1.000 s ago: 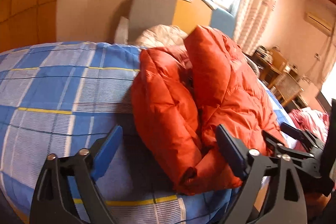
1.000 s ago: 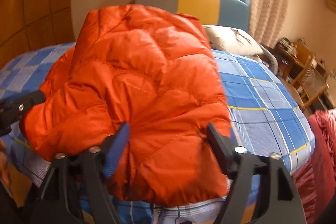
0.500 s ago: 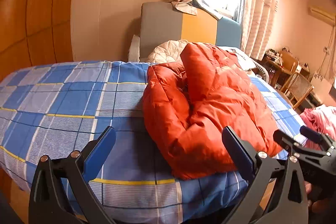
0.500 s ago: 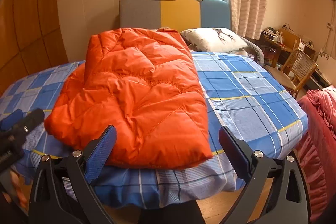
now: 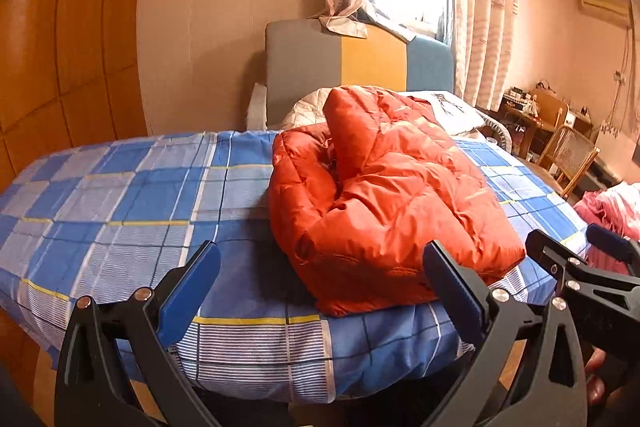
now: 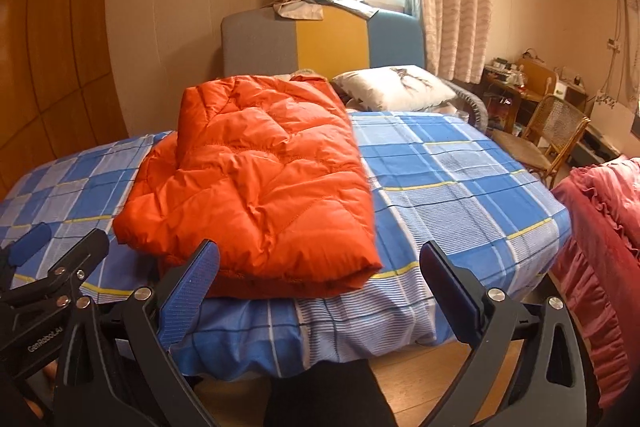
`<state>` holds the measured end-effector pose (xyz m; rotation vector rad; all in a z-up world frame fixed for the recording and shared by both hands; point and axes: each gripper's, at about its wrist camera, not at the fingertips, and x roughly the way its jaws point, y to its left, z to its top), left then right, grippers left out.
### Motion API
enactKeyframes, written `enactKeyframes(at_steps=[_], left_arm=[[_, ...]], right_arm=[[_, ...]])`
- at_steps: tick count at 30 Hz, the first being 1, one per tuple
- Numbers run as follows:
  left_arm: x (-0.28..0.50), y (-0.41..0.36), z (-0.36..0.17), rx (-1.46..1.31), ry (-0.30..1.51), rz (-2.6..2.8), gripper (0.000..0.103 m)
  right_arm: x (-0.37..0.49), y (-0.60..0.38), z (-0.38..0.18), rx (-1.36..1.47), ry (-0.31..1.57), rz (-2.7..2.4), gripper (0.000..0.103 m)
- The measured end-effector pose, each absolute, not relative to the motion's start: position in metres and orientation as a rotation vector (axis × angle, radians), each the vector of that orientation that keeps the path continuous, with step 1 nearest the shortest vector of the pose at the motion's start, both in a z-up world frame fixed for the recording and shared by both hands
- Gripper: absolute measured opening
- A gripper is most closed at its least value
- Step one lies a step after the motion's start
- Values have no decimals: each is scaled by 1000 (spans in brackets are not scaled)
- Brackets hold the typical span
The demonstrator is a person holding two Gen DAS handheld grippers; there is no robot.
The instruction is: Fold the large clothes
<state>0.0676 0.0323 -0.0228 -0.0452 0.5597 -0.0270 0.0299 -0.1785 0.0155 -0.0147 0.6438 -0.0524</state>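
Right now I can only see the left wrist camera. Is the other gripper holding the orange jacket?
Observer: No. The right gripper has just been opening its jaws. Nothing is between them, and the orange jacket lies loose on the blue checked sheet.
Operator: Is there room next to the jacket?
Observer: Yes. To its right a wide stretch of that sheet lies bare. Your view has the jacket in front of most of it.
Operator: What's at the top of the bed?
Observer: A white pillow with a dark animal print, beside the jacket's far corner.
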Motion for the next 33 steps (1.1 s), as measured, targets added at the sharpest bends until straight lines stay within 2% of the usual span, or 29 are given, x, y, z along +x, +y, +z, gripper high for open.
enactKeyframes(at_steps=[33], left_arm=[[40, 19, -11, -23, 509, 27, 101]], right_arm=[[6, -181, 22, -18, 589, -53, 100]])
